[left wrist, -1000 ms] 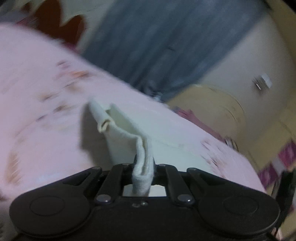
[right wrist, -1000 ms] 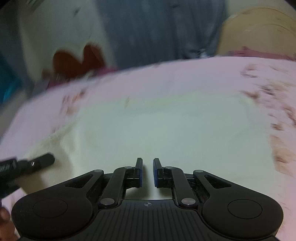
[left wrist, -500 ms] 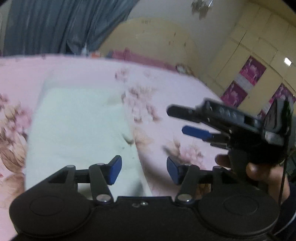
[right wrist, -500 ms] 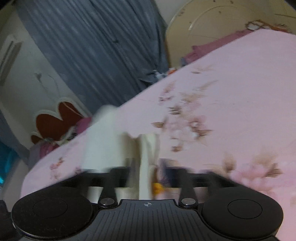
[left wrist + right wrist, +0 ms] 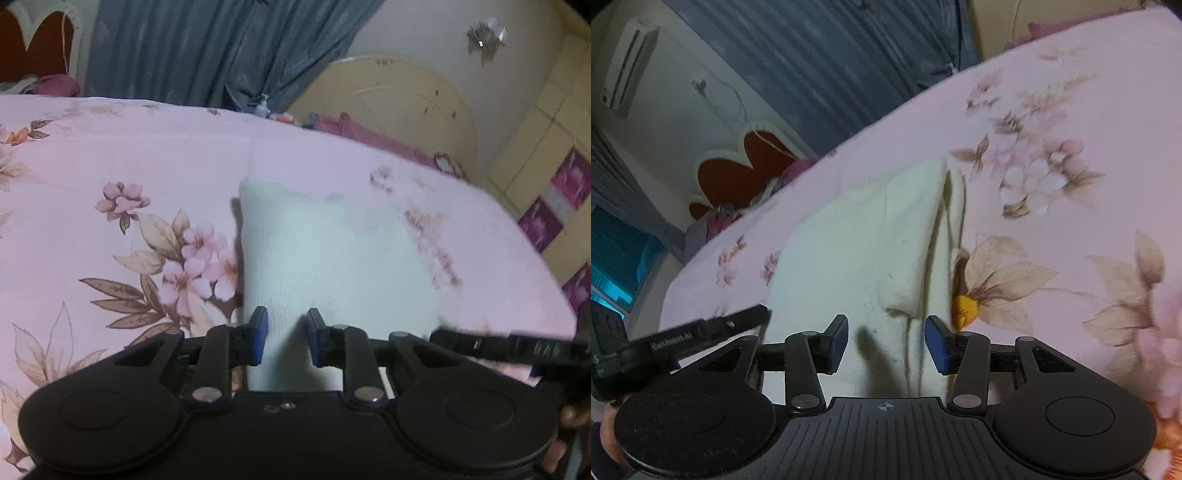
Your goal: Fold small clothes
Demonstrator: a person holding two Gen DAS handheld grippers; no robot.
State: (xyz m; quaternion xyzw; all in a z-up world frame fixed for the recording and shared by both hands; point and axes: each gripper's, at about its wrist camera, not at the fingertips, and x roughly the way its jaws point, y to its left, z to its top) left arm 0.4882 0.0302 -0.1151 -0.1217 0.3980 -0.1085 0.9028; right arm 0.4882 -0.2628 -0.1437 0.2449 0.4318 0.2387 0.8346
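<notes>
left gripper (image 5: 283, 339): jaws apart, cloth lying between them, nothing pinched
right gripper (image 5: 885, 345): also spread wide
white garment (image 5: 325, 258): folded on pink floral bedsheet (image 5: 129, 166), 12 o'clock of both grippers

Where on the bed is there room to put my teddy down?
Bare sheet lies beyond and left of the white cloth, up toward the curtain. Right of the cloth's folded edge the flowered sheet is bare too. Near the cloth's front edge it is crowded: the left gripper and right gripper sit there.
</notes>
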